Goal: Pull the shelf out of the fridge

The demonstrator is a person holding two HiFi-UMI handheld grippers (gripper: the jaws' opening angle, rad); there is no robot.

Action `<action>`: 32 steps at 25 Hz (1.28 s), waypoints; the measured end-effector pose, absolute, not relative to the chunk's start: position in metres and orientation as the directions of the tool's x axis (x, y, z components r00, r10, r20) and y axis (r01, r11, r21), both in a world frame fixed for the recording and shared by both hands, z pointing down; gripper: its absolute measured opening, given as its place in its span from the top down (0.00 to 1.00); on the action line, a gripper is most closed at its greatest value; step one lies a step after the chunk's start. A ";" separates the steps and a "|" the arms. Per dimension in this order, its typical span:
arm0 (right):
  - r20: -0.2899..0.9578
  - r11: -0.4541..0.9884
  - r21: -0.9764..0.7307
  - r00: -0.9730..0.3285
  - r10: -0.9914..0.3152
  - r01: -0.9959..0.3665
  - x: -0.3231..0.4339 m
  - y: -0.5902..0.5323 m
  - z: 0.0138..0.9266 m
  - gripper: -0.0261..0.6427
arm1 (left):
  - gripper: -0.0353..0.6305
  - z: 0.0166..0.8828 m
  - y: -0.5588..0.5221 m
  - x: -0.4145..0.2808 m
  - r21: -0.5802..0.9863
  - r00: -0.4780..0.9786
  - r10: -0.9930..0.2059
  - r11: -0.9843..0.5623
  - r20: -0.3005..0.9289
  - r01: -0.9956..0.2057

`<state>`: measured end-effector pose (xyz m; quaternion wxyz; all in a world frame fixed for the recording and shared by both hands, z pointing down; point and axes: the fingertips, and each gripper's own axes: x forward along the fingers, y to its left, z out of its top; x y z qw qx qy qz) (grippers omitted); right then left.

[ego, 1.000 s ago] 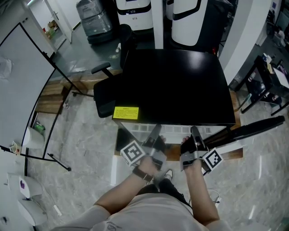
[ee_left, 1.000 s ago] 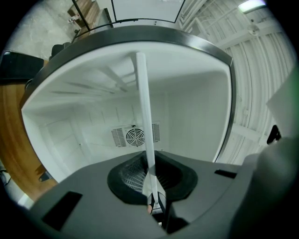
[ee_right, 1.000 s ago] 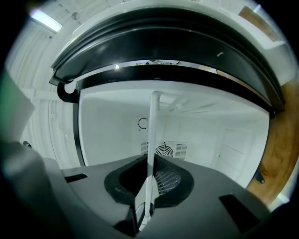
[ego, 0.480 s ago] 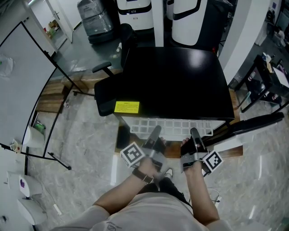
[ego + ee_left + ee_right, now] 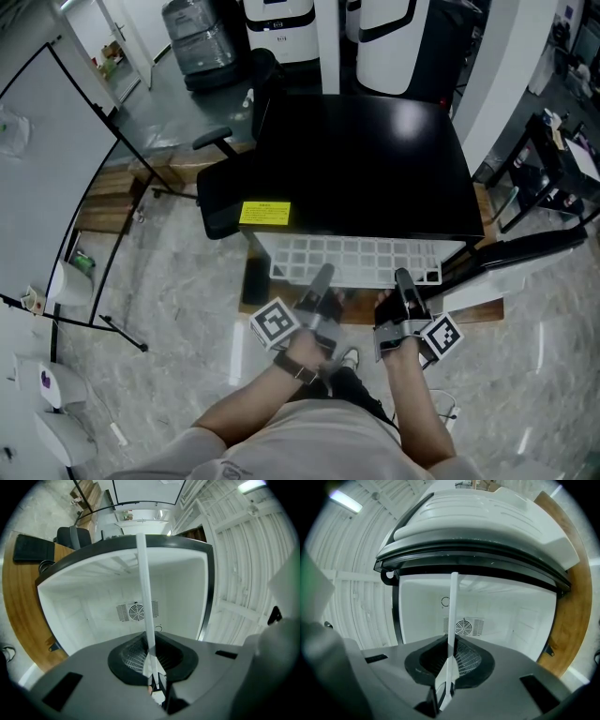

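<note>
A white grid shelf (image 5: 356, 258) sticks out level from under the black fridge top (image 5: 366, 178), towards me. My left gripper (image 5: 322, 277) is shut on the shelf's front edge left of centre. My right gripper (image 5: 403, 278) is shut on the same edge right of centre. In the left gripper view the shelf (image 5: 144, 602) shows edge-on as a thin white strip clamped in the left gripper (image 5: 154, 679), with the white fridge interior and its rear fan (image 5: 137, 611) behind. In the right gripper view the strip (image 5: 452, 616) runs the same way out of the right gripper (image 5: 446, 679).
The fridge door (image 5: 525, 253) stands open to the right. A black office chair (image 5: 220, 187) is close to the fridge's left side, on a wooden platform (image 5: 103, 202). A yellow label (image 5: 264, 213) sits on the fridge's front left corner. A black stand (image 5: 553, 178) is at far right.
The shelf has slid further out of the fridge towards me, with more of its grid showing. Both grippers keep their hold on its front edge.
</note>
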<state>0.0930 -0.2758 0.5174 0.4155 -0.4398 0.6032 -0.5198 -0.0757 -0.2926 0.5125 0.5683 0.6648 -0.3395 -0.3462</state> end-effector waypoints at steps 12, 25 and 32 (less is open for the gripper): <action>-0.040 0.071 -0.991 -0.261 -0.965 -0.111 0.088 -0.249 0.520 0.89 | 0.90 0.517 -0.266 -0.081 0.992 0.549 -0.833 -0.112 -0.065 -0.052; -0.059 0.086 -0.992 -0.264 -0.963 -0.092 0.091 -0.230 0.516 0.89 | 0.90 0.512 -0.246 -0.075 0.992 0.577 -0.814 -0.119 -0.068 -0.050; -0.065 0.087 -0.994 -0.300 -0.952 -0.062 0.088 -0.218 0.516 0.89 | 0.90 0.515 -0.232 -0.080 0.991 0.546 -0.836 -0.109 -0.051 -0.073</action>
